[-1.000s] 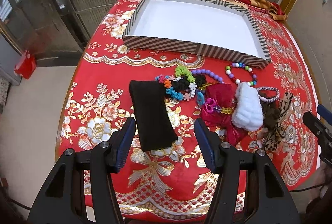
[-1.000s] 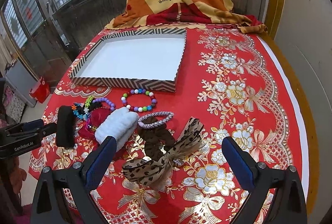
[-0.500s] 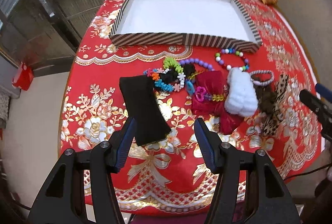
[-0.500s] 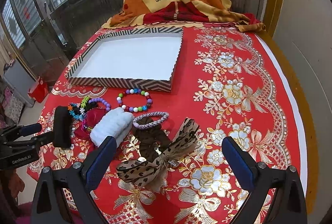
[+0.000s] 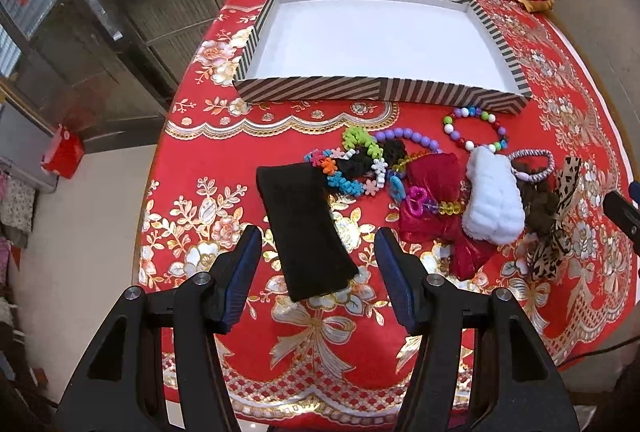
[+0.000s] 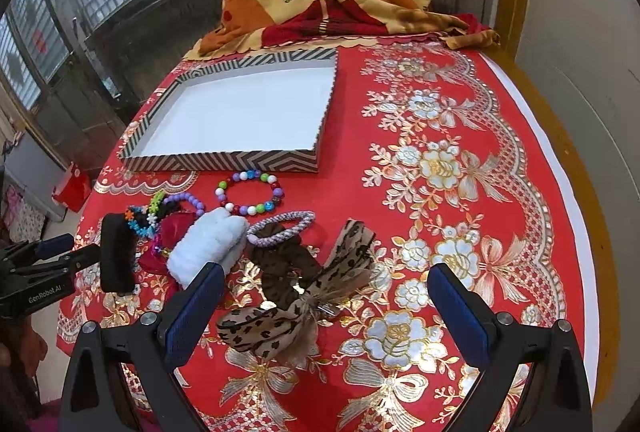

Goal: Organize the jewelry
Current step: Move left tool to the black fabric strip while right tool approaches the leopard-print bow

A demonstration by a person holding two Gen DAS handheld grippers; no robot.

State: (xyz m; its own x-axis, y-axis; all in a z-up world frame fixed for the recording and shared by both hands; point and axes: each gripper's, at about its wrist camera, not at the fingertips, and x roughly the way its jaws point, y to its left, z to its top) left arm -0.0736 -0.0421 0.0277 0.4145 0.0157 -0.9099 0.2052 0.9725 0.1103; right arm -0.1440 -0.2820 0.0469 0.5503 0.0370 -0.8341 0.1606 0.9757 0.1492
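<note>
Judging by the striped tray [image 5: 312, 94], whose white floor holds nothing at all, the sorting has not yet begun: every piece lies on the red bench cloth [image 6: 460, 160] in front of the tray's near wall. Closest to that wall sits the multicoloured bead bracelet [image 6: 249, 193], and beside it the purple bead bracelet [image 5: 412, 136] tangled with a flower-link chain [image 5: 352, 176]. Further from the tray lie the black headband [image 5: 308, 228], a crimson bow [image 5: 434, 192], a white fluffy scrunchie [image 5: 492, 200], a lilac hair tie [image 6: 280, 227] resting on a brown scrunchie [image 6: 280, 264], and the leopard-print bow [image 6: 304, 304]. The left gripper [image 5: 318, 272] hangs with its jaws spread wide and nothing between them, straddling the near end of the headband without visibly touching it. The right gripper [image 6: 324, 306] is likewise spread and empty, above the leopard-print bow. All pieces remain to be moved into the tray, the headband likely first.
</note>
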